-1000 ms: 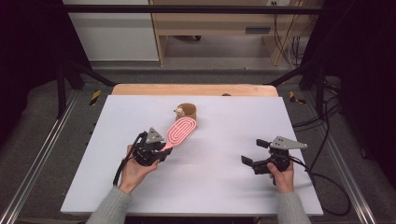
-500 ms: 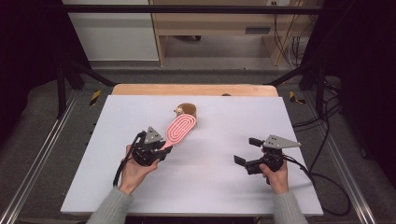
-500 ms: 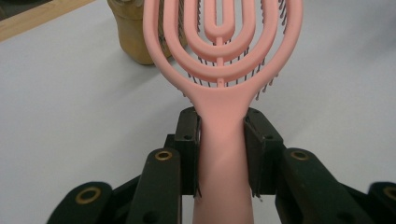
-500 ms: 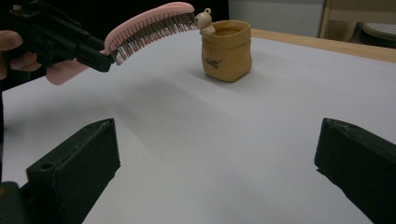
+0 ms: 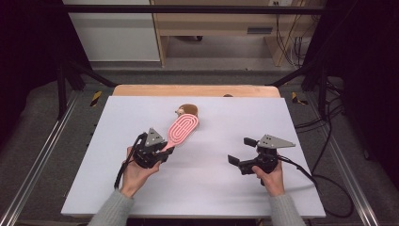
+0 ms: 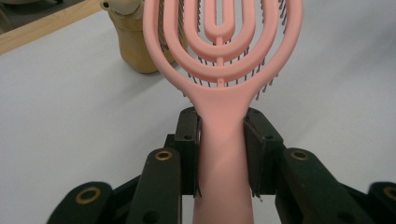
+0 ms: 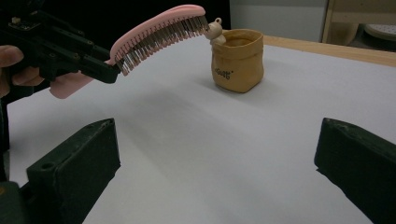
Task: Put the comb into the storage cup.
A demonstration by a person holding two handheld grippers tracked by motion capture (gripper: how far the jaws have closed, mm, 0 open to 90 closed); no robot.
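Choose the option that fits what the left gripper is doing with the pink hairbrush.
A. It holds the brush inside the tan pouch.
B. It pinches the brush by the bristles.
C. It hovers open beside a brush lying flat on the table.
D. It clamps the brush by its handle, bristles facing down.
D: the left gripper has its jaws pressed on both sides of the pink hairbrush handle, and the right gripper view shows the bristles pointing down above the table.

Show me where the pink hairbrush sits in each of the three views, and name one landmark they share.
High view: pink hairbrush left of centre, held over the white table.
Left gripper view: its handle rises between the jaws, with the head at the top.
Right gripper view: upper left, bristles down.
Shared landmark: the small tan pouch by the brush tip.
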